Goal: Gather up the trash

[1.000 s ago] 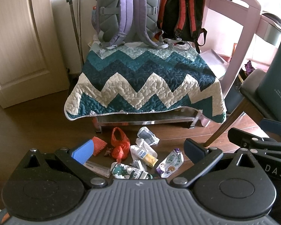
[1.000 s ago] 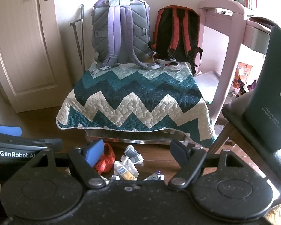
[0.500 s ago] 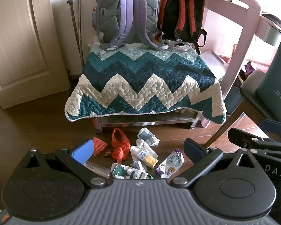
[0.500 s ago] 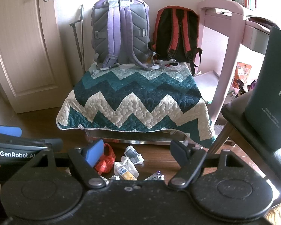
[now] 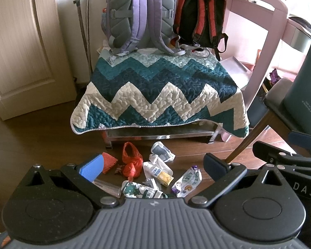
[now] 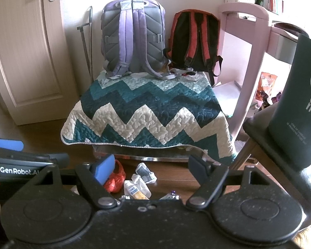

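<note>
Several pieces of trash lie on the wooden floor in front of a quilt-covered bench: a red plastic bag (image 5: 132,164), an orange net wrapper (image 5: 108,161), a grey pouch (image 5: 162,151), a white-and-yellow packet (image 5: 158,169), a biscuit wrapper (image 5: 186,183) and a green-white wrapper (image 5: 141,191). My left gripper (image 5: 153,165) hangs open above the pile, nothing between its fingers. My right gripper (image 6: 151,165) is open too, higher and to the right, with the red bag (image 6: 114,179) and packets (image 6: 135,187) below it. The left gripper's body (image 6: 20,166) shows at the right view's left edge.
The bench carries a teal zigzag quilt (image 5: 155,95) and two backpacks, a grey-purple one (image 5: 139,14) and a black-red one (image 5: 201,20). A chair (image 5: 280,103) with a dark green bag (image 6: 296,103) stands right, a pink desk (image 5: 259,20) behind, a door (image 5: 16,41) left.
Both grippers have barely moved; the views drift very slightly. The trash lies as before.
</note>
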`<state>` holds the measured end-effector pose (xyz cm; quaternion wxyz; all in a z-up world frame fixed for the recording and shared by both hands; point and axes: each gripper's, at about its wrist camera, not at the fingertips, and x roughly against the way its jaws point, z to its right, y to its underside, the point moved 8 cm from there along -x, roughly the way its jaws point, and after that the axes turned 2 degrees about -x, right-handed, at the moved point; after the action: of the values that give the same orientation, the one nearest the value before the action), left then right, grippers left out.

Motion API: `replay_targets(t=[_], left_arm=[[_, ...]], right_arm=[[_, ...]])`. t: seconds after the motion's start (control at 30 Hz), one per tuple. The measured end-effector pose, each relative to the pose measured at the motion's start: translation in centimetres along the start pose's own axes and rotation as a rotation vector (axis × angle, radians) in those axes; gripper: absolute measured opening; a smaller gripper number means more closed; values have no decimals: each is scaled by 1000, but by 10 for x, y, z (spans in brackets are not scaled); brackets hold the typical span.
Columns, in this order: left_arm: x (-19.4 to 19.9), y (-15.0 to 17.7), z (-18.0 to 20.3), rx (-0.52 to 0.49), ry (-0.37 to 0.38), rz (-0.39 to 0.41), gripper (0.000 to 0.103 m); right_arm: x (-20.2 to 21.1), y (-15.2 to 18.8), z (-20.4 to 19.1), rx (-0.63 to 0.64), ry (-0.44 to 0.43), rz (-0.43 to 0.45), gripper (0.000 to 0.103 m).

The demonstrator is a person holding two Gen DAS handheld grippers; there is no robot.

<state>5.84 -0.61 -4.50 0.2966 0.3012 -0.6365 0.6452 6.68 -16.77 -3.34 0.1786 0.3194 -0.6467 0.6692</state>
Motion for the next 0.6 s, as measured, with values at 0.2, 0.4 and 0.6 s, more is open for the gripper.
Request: replay_targets(t=[0.2,0.4,0.6], left_arm=[[0,1,0,3,0,1,103],[0,1,1,4,1,1,103],[-14,-4,5,15,-6,-22,103]], right_arm=[[-2,3,0,2,-1,2,78],[-4,2,1,12,3,1,78],[-21,-1,-1,73,-15,-15,78]])
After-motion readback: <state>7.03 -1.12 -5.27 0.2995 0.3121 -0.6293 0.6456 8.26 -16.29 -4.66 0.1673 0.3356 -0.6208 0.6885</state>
